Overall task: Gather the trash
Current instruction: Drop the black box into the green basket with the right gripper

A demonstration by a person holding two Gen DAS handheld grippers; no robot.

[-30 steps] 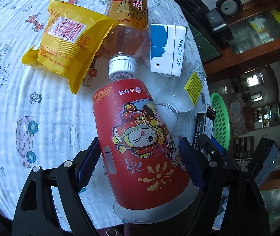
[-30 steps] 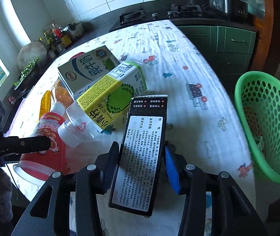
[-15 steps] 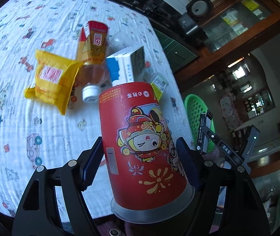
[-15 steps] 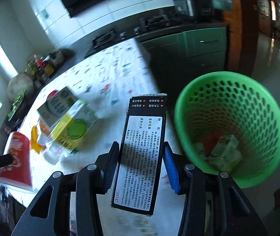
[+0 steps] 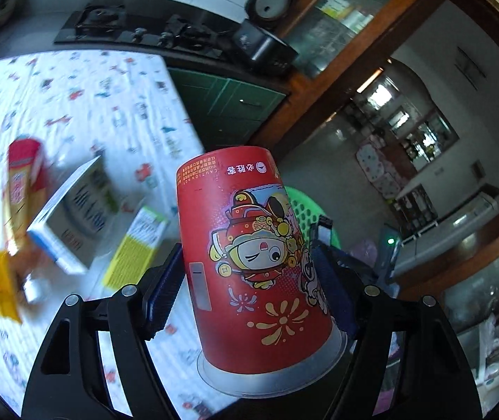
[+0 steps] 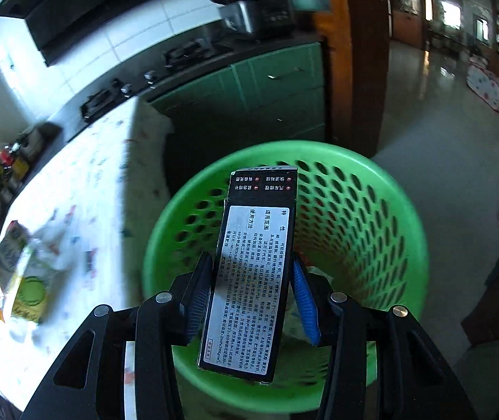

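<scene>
From the left wrist, the left gripper (image 5: 249,287) clasped a red paper cup (image 5: 253,266) upside down, above the table's edge (image 5: 85,119), its jaws having just tightened. From the right wrist, the right gripper (image 6: 249,297) clenched a black box (image 6: 249,273) over the green basket (image 6: 365,217).

Red cup (image 5: 256,255): inverted print near the 12 o'clock end, "CAUTION HOT" in small letters beside larger Chinese characters, 必胜客, and a round logo.
Black box (image 6: 249,273): white panel of dense Chinese print, headings 特性, 适用范围, 使用方法; small red-dot lines at 12 o'clock, too small to read.
Cartons on table (image 5: 74,217): print blurred, unreadable.
</scene>
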